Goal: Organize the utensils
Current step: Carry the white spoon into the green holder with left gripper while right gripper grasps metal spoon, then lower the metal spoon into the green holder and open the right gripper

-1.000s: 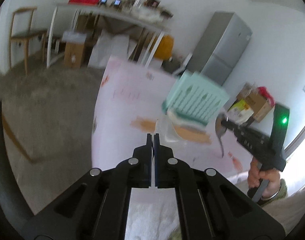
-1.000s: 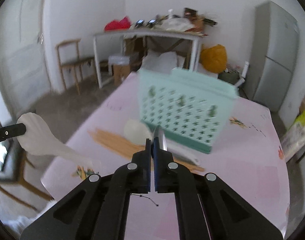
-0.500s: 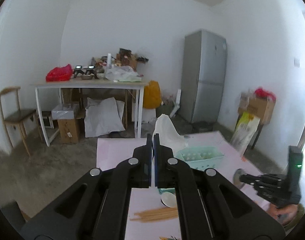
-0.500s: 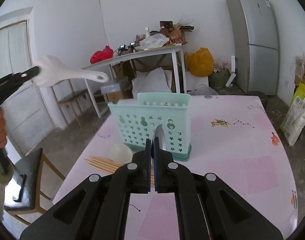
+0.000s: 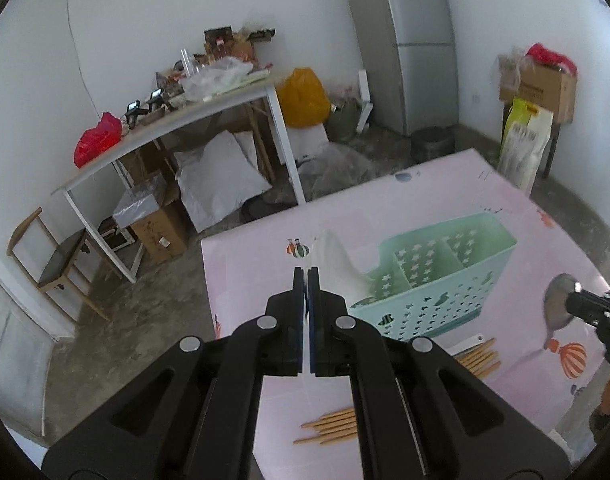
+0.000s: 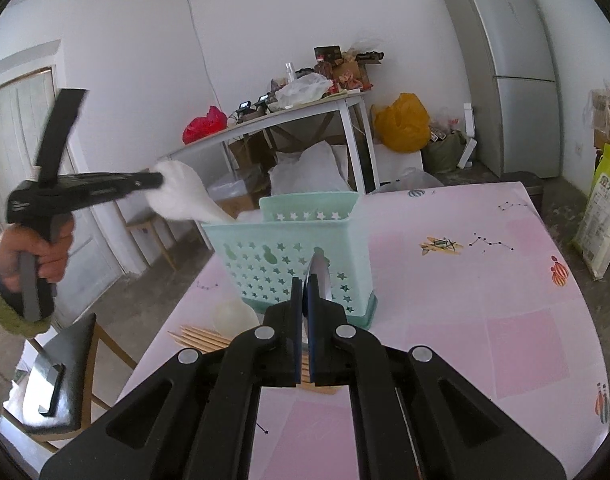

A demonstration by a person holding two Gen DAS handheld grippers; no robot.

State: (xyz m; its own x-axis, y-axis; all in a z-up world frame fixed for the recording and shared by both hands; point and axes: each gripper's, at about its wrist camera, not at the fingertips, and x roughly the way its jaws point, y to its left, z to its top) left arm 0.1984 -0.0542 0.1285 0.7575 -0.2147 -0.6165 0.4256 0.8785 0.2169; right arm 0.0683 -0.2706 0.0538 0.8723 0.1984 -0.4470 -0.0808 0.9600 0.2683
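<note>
Left claw (image 5: 307,270) is clamped shut on a white ladle (image 5: 337,258), handle tip dipping over the green caddy (image 5: 437,280) rim; right claw (image 6: 303,280) is shut on a metal spoon (image 6: 319,276), just in front of the caddy. On the pink surface (image 6: 485,280) beside the caddy lie chopsticks (image 6: 199,336) and a white spoon (image 6: 233,314)

One mint basket (image 6: 289,256), two white spoons (image 6: 183,196), one metal spoon (image 5: 558,307), two claws (image 5: 306,274).
</note>
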